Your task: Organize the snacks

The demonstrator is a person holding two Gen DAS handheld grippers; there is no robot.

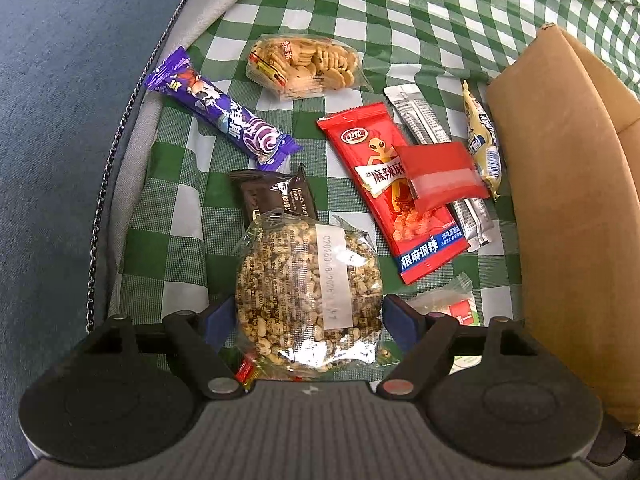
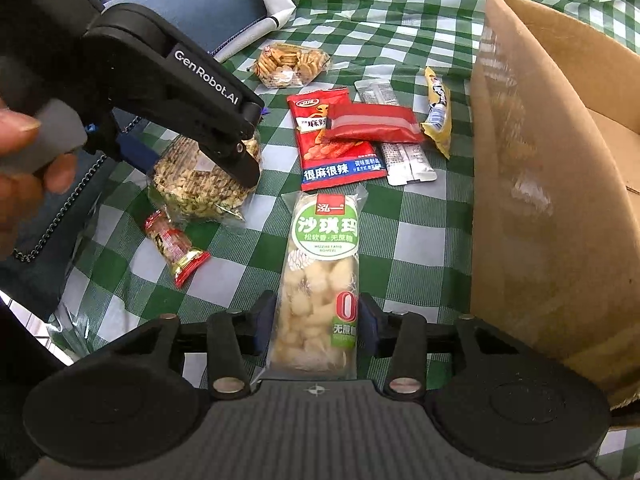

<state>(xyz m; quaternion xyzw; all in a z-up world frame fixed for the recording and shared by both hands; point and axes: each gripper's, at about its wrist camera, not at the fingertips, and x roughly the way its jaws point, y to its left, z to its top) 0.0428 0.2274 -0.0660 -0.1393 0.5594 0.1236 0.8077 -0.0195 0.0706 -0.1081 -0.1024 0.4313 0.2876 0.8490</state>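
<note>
Left wrist view: the left gripper (image 1: pixel 308 316) straddles the round puffed-grain cake (image 1: pixel 308 296) on the checked cloth (image 1: pixel 172 236) — pads beside its wrapper, whether pressing I cannot tell.

Right wrist view: the right gripper (image 2: pixel 316 322) is clamped on the sachima pack (image 2: pixel 318 280), the cardboard box (image 2: pixel 532 184) just beside.

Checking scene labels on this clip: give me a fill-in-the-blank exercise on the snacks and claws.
1. The left claw straddles a grain cake of ___ shape.
2. The right claw straddles the sachima pack, whose label is ___.
3. The cardboard box stands on the ___ side of both views.
4. The checked cloth is white and ___.
Missing: round, green, right, green.
</note>
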